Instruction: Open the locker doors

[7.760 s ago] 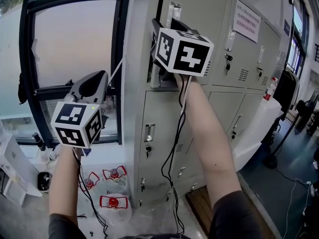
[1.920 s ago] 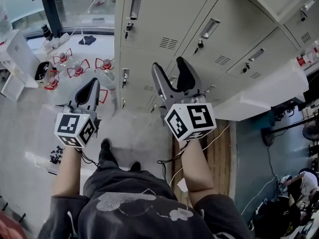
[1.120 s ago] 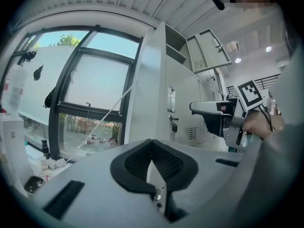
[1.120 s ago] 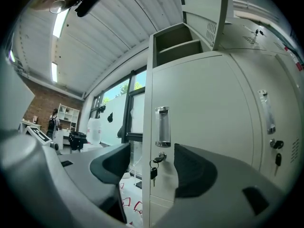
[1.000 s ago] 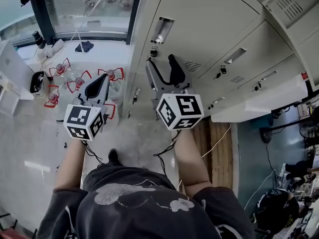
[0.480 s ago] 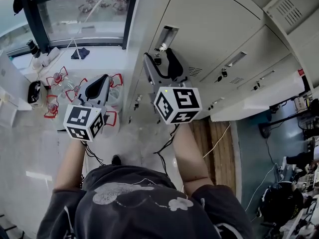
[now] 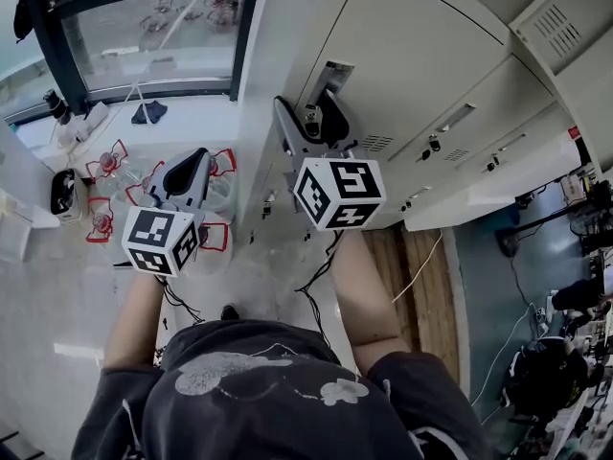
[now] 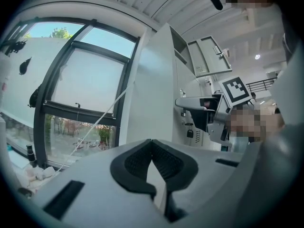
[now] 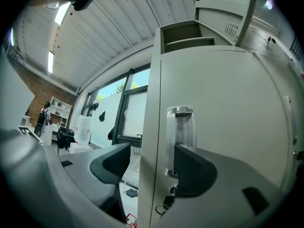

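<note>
The right tool (image 9: 149, 163) is open, its jaws straddling the left edge of the locker door (image 9: 228, 99) by its handle (image 9: 180, 132); the left tool (image 8: 153, 151) is closed and empty, near the window (image 8: 85, 94)

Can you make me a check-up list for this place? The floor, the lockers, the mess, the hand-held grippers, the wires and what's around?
Surface: pale, glossy floor.
Job's things: the grey locker door in front looks shut, with its metal handle near its edge; an upper locker stands open.
Clutter: clear bottles with red fittings on the floor by the window.
Grippers: left hand-held gripper has its jaws together and is empty; right hand-held gripper has its jaws apart, astride the door's edge at the handle.
Cables: a black cable hangs from the right hand-held gripper.
Surroundings: dark-framed window; wooden boards beside the lockers.
</note>
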